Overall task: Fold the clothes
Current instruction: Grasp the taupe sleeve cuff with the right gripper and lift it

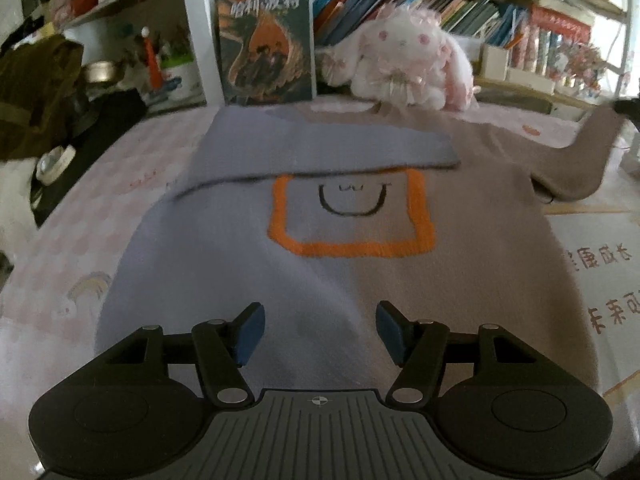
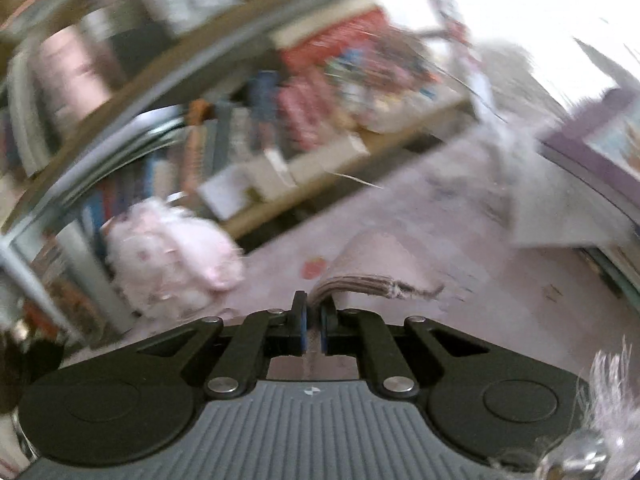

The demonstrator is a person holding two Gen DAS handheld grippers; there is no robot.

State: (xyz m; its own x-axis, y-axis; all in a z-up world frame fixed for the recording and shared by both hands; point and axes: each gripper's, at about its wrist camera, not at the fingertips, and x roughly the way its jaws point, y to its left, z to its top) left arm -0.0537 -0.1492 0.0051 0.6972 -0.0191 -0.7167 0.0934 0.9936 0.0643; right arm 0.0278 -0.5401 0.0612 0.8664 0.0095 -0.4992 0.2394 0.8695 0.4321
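The sweater [image 1: 360,200] is spread flat on the bed [image 1: 80,220], one sleeve folded across; the left gripper [image 1: 320,332] is held spread above the hem, while the brown cuff [image 2: 352,284] (badly blurred) is pinched by the right gripper [image 2: 314,328].

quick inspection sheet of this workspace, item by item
surface: pink printed sheet, sweater spread on it
job's things: blue and brown sweater, blue sleeve folded across chest, brown sleeve out to the side, its cuff pinched
clutter: tape roll, dark clothes at the left edge
grippers: left gripper open over the hem; right gripper shut on cuff
cables: nothing seen
surroundings: plush bunny, upright book, bookshelf; right view blurred
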